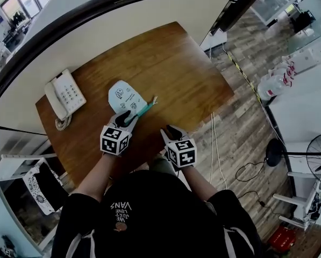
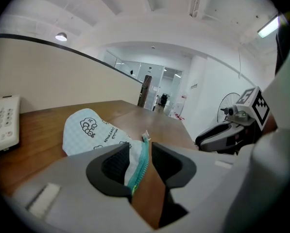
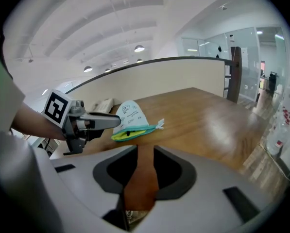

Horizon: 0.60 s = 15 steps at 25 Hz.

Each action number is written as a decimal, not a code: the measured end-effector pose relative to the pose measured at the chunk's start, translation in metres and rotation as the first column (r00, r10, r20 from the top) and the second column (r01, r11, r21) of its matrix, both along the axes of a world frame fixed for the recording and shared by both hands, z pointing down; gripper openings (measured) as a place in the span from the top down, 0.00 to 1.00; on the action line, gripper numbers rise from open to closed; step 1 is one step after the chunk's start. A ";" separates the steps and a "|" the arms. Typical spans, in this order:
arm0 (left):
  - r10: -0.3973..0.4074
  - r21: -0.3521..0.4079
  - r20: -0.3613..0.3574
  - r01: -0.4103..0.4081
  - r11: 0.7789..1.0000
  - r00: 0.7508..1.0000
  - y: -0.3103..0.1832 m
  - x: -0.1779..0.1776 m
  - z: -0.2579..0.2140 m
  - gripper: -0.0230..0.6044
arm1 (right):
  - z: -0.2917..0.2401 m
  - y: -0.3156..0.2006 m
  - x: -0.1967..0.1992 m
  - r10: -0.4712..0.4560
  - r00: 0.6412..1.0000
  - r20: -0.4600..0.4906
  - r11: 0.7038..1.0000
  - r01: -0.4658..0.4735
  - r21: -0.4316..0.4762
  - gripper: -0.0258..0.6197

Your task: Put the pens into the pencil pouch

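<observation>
Right gripper view, pencil pouch yellow inside

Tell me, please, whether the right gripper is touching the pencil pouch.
Apart. The right gripper view shows bare table between the right gripper and the pencil pouch.

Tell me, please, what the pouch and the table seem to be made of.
Pouch: probably soft fabric, matte; it slumps and folds, with a teal zipper. Table: wood or wood-look laminate, semi-gloss; grain streaks show and it reflects light.
</observation>
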<state>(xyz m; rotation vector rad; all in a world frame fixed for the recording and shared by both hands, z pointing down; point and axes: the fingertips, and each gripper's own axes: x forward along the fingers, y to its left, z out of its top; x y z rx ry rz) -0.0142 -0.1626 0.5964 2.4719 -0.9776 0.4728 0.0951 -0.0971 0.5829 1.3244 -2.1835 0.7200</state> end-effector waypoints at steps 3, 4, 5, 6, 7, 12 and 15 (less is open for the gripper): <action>-0.008 0.015 -0.001 0.008 1.000 1.000 0.006 -0.008 -0.006 0.76 | -0.007 0.006 0.000 0.029 1.000 -0.009 0.999 -0.029 0.033 0.84; -0.013 0.022 0.000 0.013 1.000 1.000 0.009 -0.011 -0.008 0.76 | -0.008 0.008 0.000 0.038 0.999 -0.010 0.998 -0.037 0.042 0.84; -0.020 0.028 -0.001 0.020 0.999 1.000 0.012 -0.014 -0.011 0.76 | -0.010 0.011 0.000 0.045 0.999 -0.008 0.998 -0.045 0.049 0.84; -0.028 0.032 -0.001 0.028 0.999 1.000 0.015 -0.018 -0.013 0.76 | -0.011 0.014 -0.001 0.052 0.999 -0.007 0.997 -0.051 0.056 0.84; -0.036 0.037 -0.003 0.037 0.999 0.999 0.018 -0.022 -0.015 0.76 | -0.012 0.016 -0.002 0.058 0.998 -0.005 0.996 -0.057 0.062 0.84; -0.082 0.073 -0.014 0.083 0.994 0.997 0.037 -0.045 -0.033 0.76 | -0.020 0.029 -0.009 0.090 0.996 0.010 0.991 -0.090 0.095 0.84; -0.110 0.093 -0.020 0.111 0.989 0.994 0.049 -0.060 -0.043 0.76 | -0.027 0.036 -0.016 0.107 0.994 0.022 0.986 -0.108 0.123 0.84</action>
